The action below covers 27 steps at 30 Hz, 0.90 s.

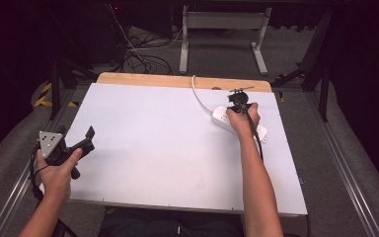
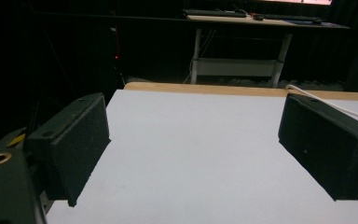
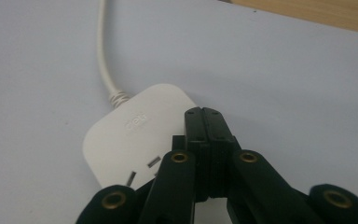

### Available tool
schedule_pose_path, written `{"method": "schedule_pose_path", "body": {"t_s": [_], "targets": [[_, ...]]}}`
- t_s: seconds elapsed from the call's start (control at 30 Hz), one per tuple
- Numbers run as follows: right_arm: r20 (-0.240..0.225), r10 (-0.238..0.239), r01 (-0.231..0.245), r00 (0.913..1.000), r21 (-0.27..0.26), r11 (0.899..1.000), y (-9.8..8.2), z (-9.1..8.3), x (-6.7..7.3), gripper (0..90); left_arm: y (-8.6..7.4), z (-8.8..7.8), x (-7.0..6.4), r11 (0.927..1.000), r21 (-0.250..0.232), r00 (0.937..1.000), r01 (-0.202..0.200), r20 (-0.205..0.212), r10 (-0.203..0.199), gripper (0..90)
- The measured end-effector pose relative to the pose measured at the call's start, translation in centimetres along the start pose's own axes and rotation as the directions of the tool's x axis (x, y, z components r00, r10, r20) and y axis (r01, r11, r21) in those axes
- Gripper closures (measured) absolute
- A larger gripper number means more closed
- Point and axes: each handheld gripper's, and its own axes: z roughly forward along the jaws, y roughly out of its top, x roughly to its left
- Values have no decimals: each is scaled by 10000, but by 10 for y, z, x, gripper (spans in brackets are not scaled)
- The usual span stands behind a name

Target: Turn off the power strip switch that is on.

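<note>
A white power strip (image 1: 221, 117) lies at the right back of the white tabletop (image 1: 153, 143), and its white cable (image 1: 200, 96) runs toward the far edge. My right gripper (image 1: 238, 102) points down over the strip. In the right gripper view its jaws are pressed together with nothing between them, and the right gripper (image 3: 206, 114) sits above the power strip (image 3: 130, 135) near its cable (image 3: 103, 51) end, beside a socket. Whether the tips touch it I cannot tell. My left gripper (image 1: 87, 137) hovers at the table's left edge, and in its own view the left gripper (image 2: 193, 126) stands wide open and empty.
A wooden strip (image 1: 177, 80) borders the table's far edge. Beyond it stand a grey metal frame (image 1: 222, 22) and tangled floor cables (image 1: 138, 54). A desk with a keyboard (image 2: 214, 13) stands farther back in the dark.
</note>
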Motion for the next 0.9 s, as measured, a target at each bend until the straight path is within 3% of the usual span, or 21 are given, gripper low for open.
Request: {"method": "schedule_pose_path", "body": {"t_s": [0.3, 0.53, 0.67, 0.73, 0.9], "targets": [[239, -14, 15, 9997, -49, 10000, -1, 0, 2, 900, 0, 1, -1, 10000, 45, 10000, -1, 52, 1, 95], [499, -85, 114, 9987, -590, 9982, -6, 3, 7, 900, 0, 1, -3, 10000, 59, 9999, 8, 148, -9, 96], [623, -156, 196, 9979, -627, 9978, -7, 3, 9, 900, 0, 1, -3, 10000, 85, 9999, 3, 169, -4, 96], [508, 130, -93, 9986, -738, 9972, -8, 3, 7, 900, 0, 1, -3, 10000, 80, 9998, 54, 187, -55, 96], [424, 271, -236, 9987, -818, 9964, -10, 3, 7, 900, 0, 1, -2, 10000, 86, 9998, 43, 185, -44, 96]]}}
